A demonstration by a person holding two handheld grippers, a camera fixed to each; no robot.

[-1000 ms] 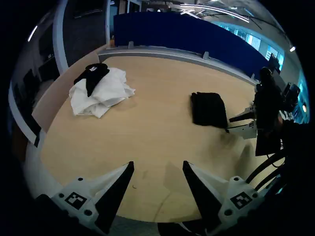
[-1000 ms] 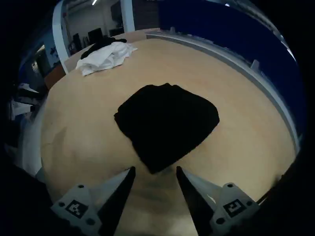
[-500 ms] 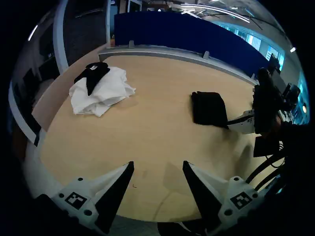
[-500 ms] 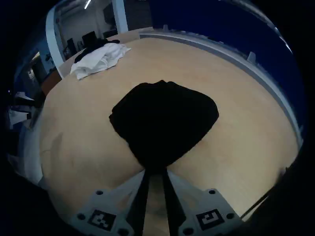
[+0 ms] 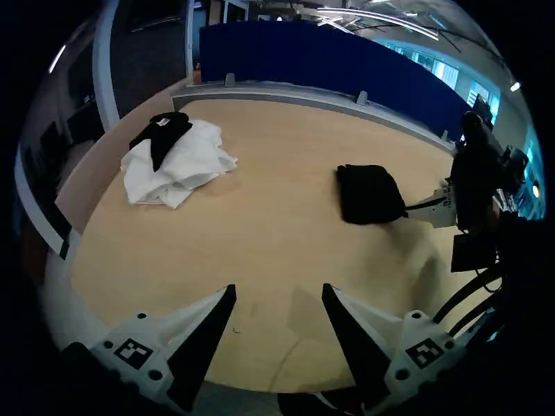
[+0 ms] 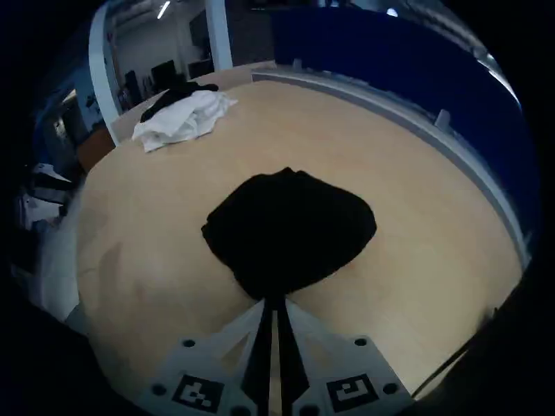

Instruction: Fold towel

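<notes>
R gripper [image 6: 273,304]: fingers were apart 1 s ago w/ the tips short of the black towel [image 6: 291,225], now pinched together on its near corner. Towel was spread flat, now bunched rounder.

No words, numbers or brand names can be read anywhere. Black-and-white square marks [image 5: 133,352] are seen on the left gripper [image 5: 278,288], and more are seen on the right gripper [image 6: 275,305]. Only blocky patterns are shown on them, not letters. A small white tag [image 5: 164,120] is seen on the black cloth [image 5: 163,135] that lies on the white pile [image 5: 184,166], but it is too small to be read.
</notes>
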